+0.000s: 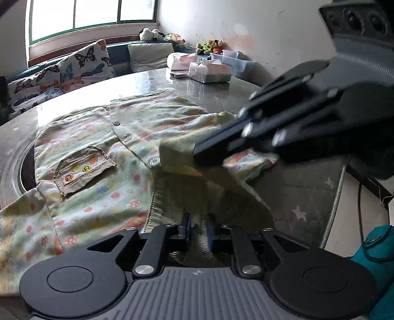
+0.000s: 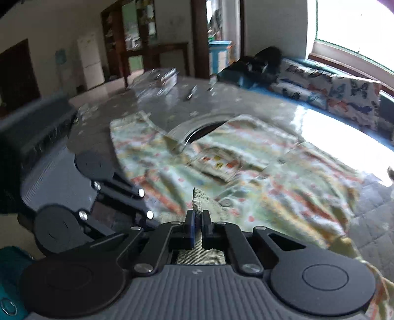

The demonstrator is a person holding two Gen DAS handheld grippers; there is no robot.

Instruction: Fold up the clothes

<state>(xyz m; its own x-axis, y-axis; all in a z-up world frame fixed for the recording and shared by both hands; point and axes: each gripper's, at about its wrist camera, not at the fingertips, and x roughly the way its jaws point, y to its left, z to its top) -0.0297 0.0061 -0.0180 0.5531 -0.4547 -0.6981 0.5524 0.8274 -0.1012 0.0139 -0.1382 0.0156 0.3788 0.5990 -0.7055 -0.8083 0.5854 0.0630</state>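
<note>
A little shirt (image 1: 103, 152) lies spread out on the grey table (image 1: 152, 83). It is soft green with small red, orange and blue shapes all over it. In the left wrist view it fills the middle and the lower left of the frame. A brown knitted pocket (image 1: 83, 169) with round smiley faces sits left of the middle. A row of buttons (image 1: 128, 137) runs down the shirt near the center.

The left gripper (image 1: 198, 231) is at the bottom middle of that view. Its two fingers are close together, and they pinch the ribbed green hem (image 1: 172, 204) of the shirt, which is lifted off the table there.

The right gripper (image 2: 198, 230) is at the bottom middle of its own view. Its jaws are nearly closed too, with a thin strip of the ribbed hem squeezed between them. In the left wrist view this same gripper comes in from the right side and looks blurry.

In the right wrist view part of the shirt lies over the round hole (image 2: 204, 130) in the table, above the middle.

Far back in the upper part of the left view, tissue packs (image 1: 209, 71) rest on the table. Butterfly cushions (image 1: 83, 64) lean under the window (image 1: 93, 17) at the upper left.
</note>
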